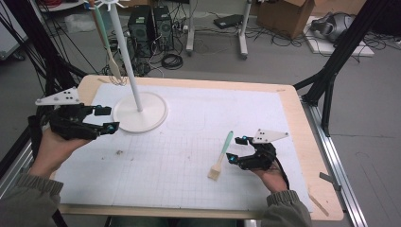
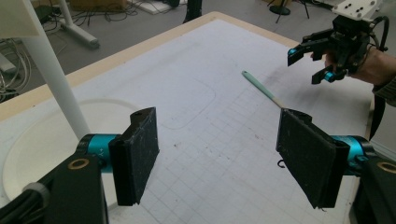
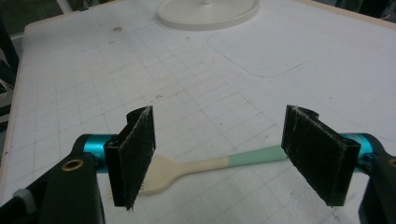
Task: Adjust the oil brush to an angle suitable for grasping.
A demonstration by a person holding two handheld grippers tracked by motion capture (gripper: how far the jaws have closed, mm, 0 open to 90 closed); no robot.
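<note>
A lab set up for recording handwork, as we read it.

We see a wooden table (image 1: 302, 142) topped with a white gridded mat (image 1: 189, 161), framed by black struts (image 1: 347, 42) off its right edge and far left corner. Beyond the far edge, on a grey floor, sit two computer towers (image 1: 151, 26) amid loose cables (image 1: 171, 60), white stand legs (image 1: 243, 33) and a cardboard box (image 1: 283, 16).

One camera overhead, one riding on each gripper.

The high view looks forward and down over the whole table (image 1: 302, 142); the gripper views sit low and close behind their jaws, and both share the brush (image 2: 261, 88) and white stand base (image 3: 208, 14).
</note>
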